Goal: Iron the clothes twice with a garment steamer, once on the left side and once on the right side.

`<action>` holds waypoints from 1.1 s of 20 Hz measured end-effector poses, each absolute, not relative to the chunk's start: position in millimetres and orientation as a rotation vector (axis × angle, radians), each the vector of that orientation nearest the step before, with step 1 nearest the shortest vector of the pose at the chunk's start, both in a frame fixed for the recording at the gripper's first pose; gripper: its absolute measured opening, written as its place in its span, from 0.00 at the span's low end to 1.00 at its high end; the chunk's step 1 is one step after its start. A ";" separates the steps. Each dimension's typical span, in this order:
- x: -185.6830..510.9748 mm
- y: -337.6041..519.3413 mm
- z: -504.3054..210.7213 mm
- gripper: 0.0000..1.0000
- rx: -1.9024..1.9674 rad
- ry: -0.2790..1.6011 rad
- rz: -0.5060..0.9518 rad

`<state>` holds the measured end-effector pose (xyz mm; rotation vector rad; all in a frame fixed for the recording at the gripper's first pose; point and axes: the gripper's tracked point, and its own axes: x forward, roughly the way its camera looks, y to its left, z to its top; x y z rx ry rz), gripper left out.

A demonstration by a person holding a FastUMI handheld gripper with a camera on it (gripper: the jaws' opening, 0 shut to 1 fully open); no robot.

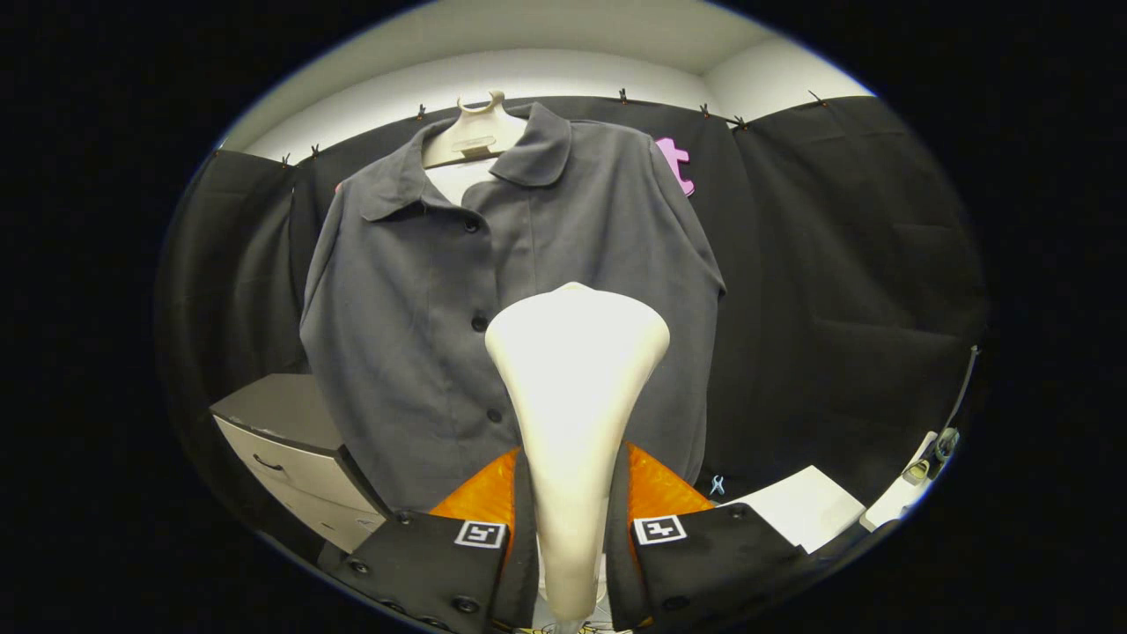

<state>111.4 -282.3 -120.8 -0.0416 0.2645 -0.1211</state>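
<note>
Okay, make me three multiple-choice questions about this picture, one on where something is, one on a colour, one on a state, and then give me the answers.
1. Where is the garment steamer?
A. lying on the drawer cabinet
B. between the gripper's fingers, its head toward the shirt
C. hanging from the hanger

2. What colour is the shirt?
A. dark grey
B. white
C. red

3. How is the shirt's front?
A. hanging wide open
B. folded on a table
C. buttoned down the front, with only the collar open

Answers:
1. B, the gripper is shut on the steamer's narrow handle, and its wide pale head rises before the shirt.
2. A, the cloth is dark grey against the black booth wall.
3. C, dark buttons run down the closed placket as the shirt hangs on the hanger, beside the drawer cabinet.
</note>
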 end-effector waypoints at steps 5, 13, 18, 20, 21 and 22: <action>96.3 -251.3 -78.3 0.39 -0.066 0.184 -0.120; 56.0 -180.8 -15.4 0.39 -0.086 0.078 -0.109; 39.7 -155.9 6.5 0.39 -0.101 0.035 -0.130; 32.9 -148.6 14.1 0.39 -0.104 0.015 -0.142; 30.2 -145.9 16.5 0.39 -0.107 0.009 -0.148; 28.1 -143.1 18.3 0.39 -0.106 0.002 -0.153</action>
